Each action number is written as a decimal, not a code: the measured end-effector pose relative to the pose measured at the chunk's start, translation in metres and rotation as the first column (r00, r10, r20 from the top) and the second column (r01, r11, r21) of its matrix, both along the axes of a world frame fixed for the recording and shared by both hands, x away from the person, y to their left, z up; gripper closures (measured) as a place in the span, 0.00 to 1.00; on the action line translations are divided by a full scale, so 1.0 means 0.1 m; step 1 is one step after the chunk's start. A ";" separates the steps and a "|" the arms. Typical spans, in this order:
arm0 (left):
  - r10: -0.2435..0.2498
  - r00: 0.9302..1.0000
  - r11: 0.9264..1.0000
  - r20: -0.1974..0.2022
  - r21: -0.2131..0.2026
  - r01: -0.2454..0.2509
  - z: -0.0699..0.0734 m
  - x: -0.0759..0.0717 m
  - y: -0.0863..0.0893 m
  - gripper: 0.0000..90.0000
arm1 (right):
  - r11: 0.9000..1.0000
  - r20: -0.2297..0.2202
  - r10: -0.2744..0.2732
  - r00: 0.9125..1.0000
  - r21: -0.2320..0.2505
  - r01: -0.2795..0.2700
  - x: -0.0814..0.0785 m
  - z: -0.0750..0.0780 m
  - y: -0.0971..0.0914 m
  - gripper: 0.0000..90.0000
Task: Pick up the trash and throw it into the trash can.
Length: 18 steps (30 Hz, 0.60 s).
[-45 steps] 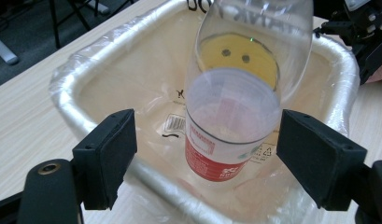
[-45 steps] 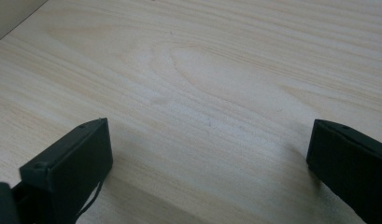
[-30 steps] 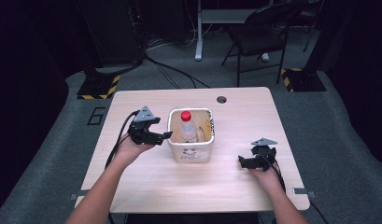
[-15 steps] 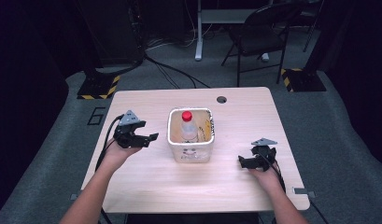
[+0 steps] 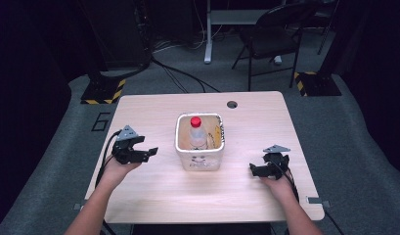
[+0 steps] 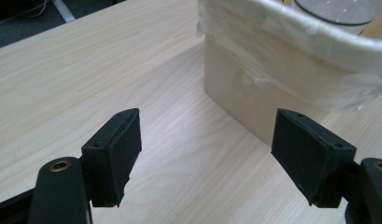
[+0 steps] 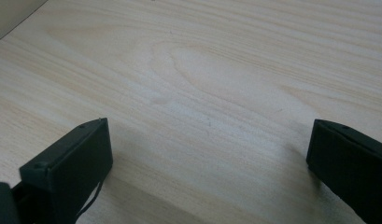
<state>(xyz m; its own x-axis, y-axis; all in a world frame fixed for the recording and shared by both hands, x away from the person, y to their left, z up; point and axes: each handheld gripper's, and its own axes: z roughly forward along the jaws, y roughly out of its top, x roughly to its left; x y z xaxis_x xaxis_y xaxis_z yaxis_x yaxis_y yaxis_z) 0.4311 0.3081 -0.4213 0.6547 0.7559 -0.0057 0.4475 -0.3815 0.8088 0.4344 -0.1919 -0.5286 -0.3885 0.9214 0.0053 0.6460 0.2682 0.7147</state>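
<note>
A white plastic-lined bin point(image 5: 186, 147) stands mid-table, with a clear bottle with a red cap point(image 5: 195, 122) upright inside it. My left gripper point(image 5: 151, 152) hovers just left of the bin and points at it. Its jaws have just been closing a little, and they stand apart with nothing between them. In the left gripper view, the left gripper point(image 6: 207, 158) faces the bin wall point(image 6: 272, 84), with the bottle point(image 6: 333, 9) above the rim. My right gripper point(image 5: 251, 170) rests low on the table right of the bin. In its own view the right gripper point(image 7: 207, 158) is open over bare wood.
The light wooden table point(image 5: 153, 112) has a round cable hole point(image 5: 232, 104) at its far side. Beyond it are a black chair point(image 5: 271, 39), floor cables and yellow-black striped feet point(image 5: 104, 90) on grey carpet.
My left hand has drawn back leftward and down from beside the bin's rim to the table's left part. The right hand has kept still.
</note>
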 end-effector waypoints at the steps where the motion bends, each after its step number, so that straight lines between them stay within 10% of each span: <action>1: 0.003 1.000 1.000 -0.004 -0.001 -0.003 -0.03 -0.01 0.02 0.27 | 1.000 0.000 0.001 1.000 -0.001 -0.001 0.00 0.00 0.00 0.00; 18: 0.080 0.995 0.997 -0.057 0.019 -0.079 -0.45 -0.14 0.28 0.26 | 1.000 0.001 0.001 1.000 -0.001 -0.001 0.00 0.00 0.00 0.00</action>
<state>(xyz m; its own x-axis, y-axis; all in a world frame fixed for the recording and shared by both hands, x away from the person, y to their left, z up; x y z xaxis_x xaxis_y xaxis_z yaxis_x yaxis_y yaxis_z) 0.4174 0.3359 -0.4666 0.5915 0.8058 -0.0284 0.5227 -0.3564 0.7744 0.4342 -0.1919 -0.5287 -0.3892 0.9211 0.0041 0.6453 0.2695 0.7148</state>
